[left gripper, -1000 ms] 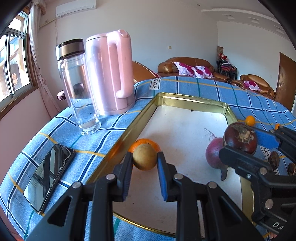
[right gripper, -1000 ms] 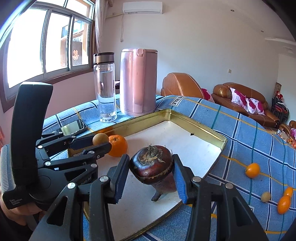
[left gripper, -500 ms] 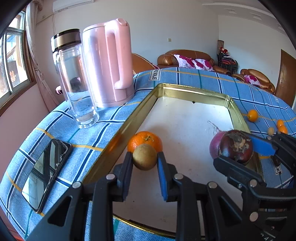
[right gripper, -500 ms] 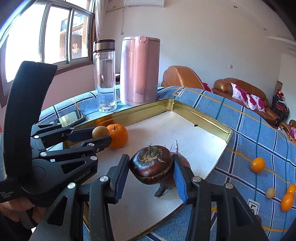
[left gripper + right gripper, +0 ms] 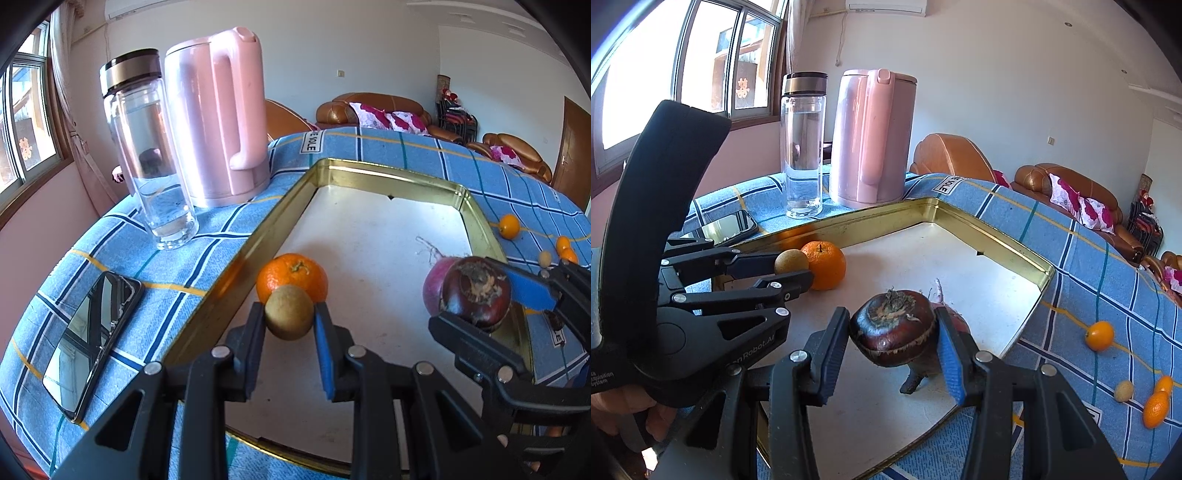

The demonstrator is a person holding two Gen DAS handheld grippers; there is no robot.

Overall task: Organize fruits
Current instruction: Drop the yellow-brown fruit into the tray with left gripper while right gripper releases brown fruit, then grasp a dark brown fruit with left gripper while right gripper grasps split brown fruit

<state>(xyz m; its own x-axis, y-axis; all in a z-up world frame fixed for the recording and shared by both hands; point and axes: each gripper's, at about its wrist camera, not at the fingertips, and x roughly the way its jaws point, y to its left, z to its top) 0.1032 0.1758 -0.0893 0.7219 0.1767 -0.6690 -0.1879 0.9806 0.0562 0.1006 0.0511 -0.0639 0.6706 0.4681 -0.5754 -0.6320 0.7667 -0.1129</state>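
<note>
Tray (image 5: 369, 173) floor is clear across its middle and far end. Obstacles: orange (image 5: 291, 277) at the left wall, red onion (image 5: 434, 284) near the right wall; kettle (image 5: 218, 114) and glass bottle (image 5: 151, 147) stand outside left.

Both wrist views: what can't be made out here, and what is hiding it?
- Purple bulb, right wrist view: mostly hidden behind the dark brown fruit in the right gripper.
- Whether the small tan fruit in the left gripper touches the tray: neither view shows its underside.
- Small pale fruit on the tablecloth: too small to identify.
- Phone, right wrist view: partly covered by the left gripper.
</note>
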